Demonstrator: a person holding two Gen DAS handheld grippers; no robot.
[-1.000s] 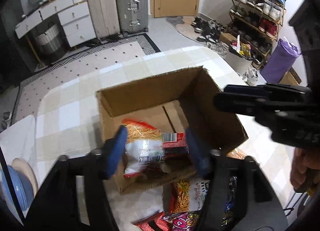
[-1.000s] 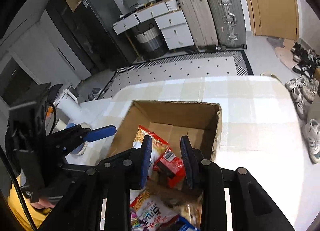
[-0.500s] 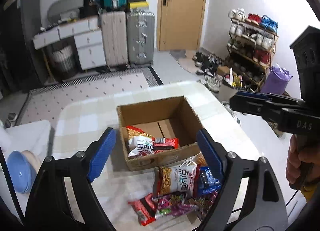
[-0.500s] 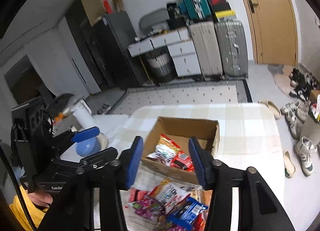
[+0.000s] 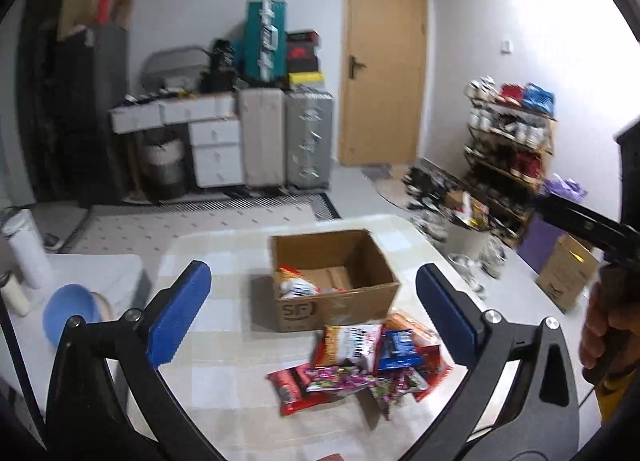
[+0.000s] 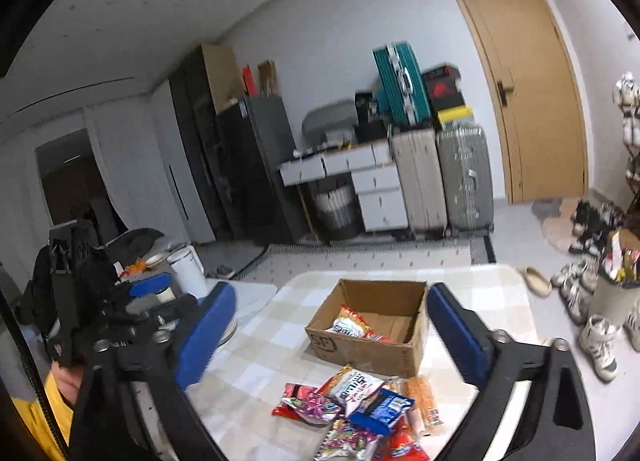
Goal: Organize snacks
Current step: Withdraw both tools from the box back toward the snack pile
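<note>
An open cardboard box [image 5: 340, 301] stands on the checked tablecloth [image 5: 224, 341], with two snack packets [image 5: 294, 285] inside at its left. It also shows in the right wrist view [image 6: 376, 345], with the packets [image 6: 348, 325] inside. A pile of several snack packets [image 5: 368, 365] lies in front of the box, also in the right wrist view [image 6: 360, 409]. My left gripper [image 5: 312, 313] is open wide and empty, held high and back from the box. My right gripper [image 6: 332, 333] is open wide and empty, also high and back.
A blue bowl [image 5: 68, 309] and a white cylinder [image 5: 28, 249] stand on a side surface at the left. Suitcases [image 5: 288, 141], drawers and a door are at the back. A shoe rack [image 5: 512, 149] and shoes on the floor are at the right.
Both grippers have opened wide and pulled up and back from the box. The packets they held over the box now lie inside it. More of the room has come into view.
</note>
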